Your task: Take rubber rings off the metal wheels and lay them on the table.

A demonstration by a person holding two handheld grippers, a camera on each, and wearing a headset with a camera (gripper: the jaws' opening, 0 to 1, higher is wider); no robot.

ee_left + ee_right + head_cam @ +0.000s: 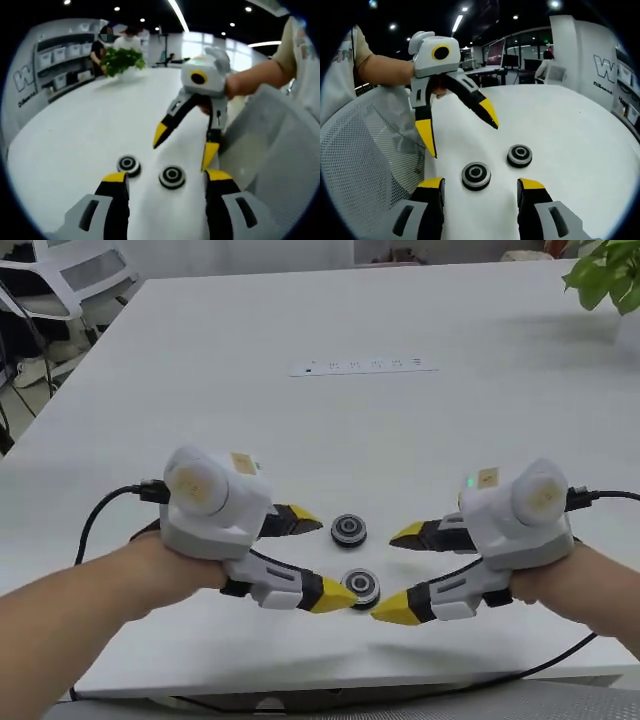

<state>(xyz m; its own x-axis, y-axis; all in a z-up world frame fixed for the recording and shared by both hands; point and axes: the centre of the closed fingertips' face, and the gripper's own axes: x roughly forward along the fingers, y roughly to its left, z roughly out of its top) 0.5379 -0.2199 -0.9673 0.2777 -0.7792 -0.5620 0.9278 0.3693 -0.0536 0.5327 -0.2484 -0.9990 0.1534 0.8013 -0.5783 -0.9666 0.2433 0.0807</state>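
Facing each other low over the white counter [420, 440], the left tool [330, 557] and right tool [389, 575] both gape wide, gripping nothing. Nearest, a metal wheel [360, 586] wearing its black rubber ring [464, 176] lies between their lower yellow tips. A second wheel [348, 530] sits just beyond it. Farther back lies a socket strip [363, 366], then a plant [605, 275].

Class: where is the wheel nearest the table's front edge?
Head view, low centre: the near wheel lies between the left gripper and right gripper, the other wheel just beyond it.
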